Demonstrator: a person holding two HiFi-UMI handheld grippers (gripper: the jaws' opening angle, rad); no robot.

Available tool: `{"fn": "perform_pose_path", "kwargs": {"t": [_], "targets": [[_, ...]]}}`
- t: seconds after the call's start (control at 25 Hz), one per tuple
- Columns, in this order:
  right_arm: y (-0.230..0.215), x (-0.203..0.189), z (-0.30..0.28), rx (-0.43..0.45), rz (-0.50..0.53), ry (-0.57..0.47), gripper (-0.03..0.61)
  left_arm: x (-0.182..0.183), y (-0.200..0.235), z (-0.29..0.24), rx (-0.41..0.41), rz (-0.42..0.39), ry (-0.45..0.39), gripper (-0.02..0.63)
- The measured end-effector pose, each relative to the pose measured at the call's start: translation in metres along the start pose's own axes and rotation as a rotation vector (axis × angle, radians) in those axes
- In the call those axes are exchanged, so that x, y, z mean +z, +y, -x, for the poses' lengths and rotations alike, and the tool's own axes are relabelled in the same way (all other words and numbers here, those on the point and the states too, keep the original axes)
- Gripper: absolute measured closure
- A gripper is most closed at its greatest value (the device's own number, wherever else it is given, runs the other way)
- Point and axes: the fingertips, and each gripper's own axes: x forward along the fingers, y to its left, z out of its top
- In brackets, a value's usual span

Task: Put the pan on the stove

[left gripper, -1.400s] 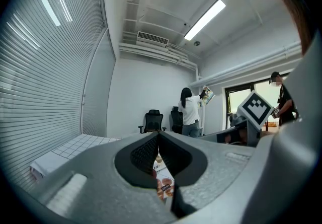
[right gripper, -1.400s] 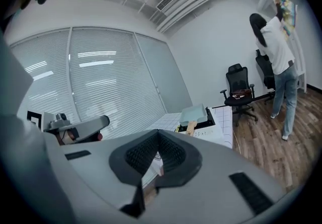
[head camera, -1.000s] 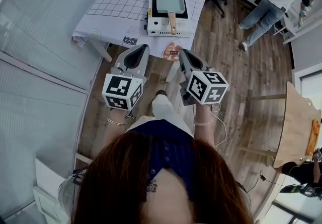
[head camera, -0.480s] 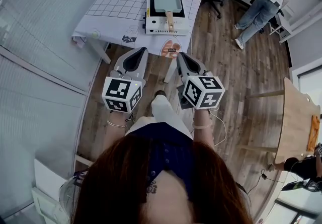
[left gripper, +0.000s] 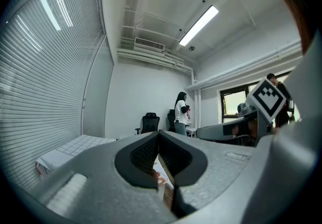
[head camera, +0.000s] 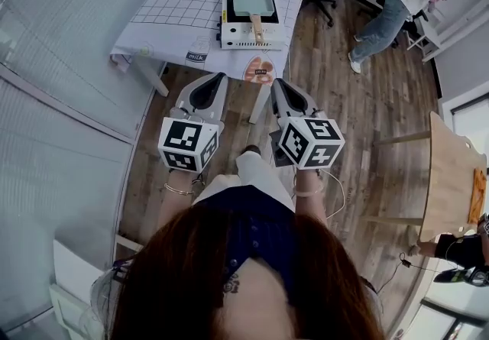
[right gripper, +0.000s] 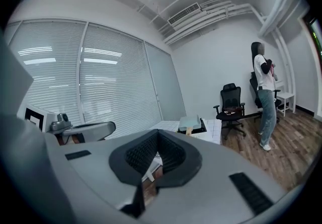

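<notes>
The pan (head camera: 252, 0), a pale rectangular one, already sits on top of the stove (head camera: 248, 42) at the near edge of the table (head camera: 172, 6). Its handle (head camera: 257, 25) points back toward me over the stove's front panel. I judge the placing itself done, or close to it. From this far off I can't say whether the pan rests squarely on the burner.

Both tools are well short of the table and carry nothing. The left gripper (head camera: 215, 76) has its jaws pressed together on empty air, and so does the right gripper (head camera: 276, 84).

If the pan needs a correction, I would walk in and open one gripper before reaching. I would take the handle close to the pan body, then keep the pan level while nudging it. A grip at the handle's far end would let the pan tip.

The head view gives me the layout from above: pan, stove and gridded cloth. The right gripper view adds the side-on look, with the pan (right gripper: 190, 120) low and flat beyond the closed tips. The left gripper view misses the pan entirely. It shows only a corner of the table (left gripper: 75, 145) and the joined pads.
</notes>
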Motion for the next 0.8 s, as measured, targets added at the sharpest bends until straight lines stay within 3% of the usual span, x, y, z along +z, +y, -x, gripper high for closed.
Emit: {"fn": "perform_pose_path", "kwargs": {"t": [0.8], "targets": [[-0.006,0.004,0.028,-0.036,0.111,-0.005,0.569,-0.001,-0.032,-0.004,0.012,0.01,0.013,0.601]]}}
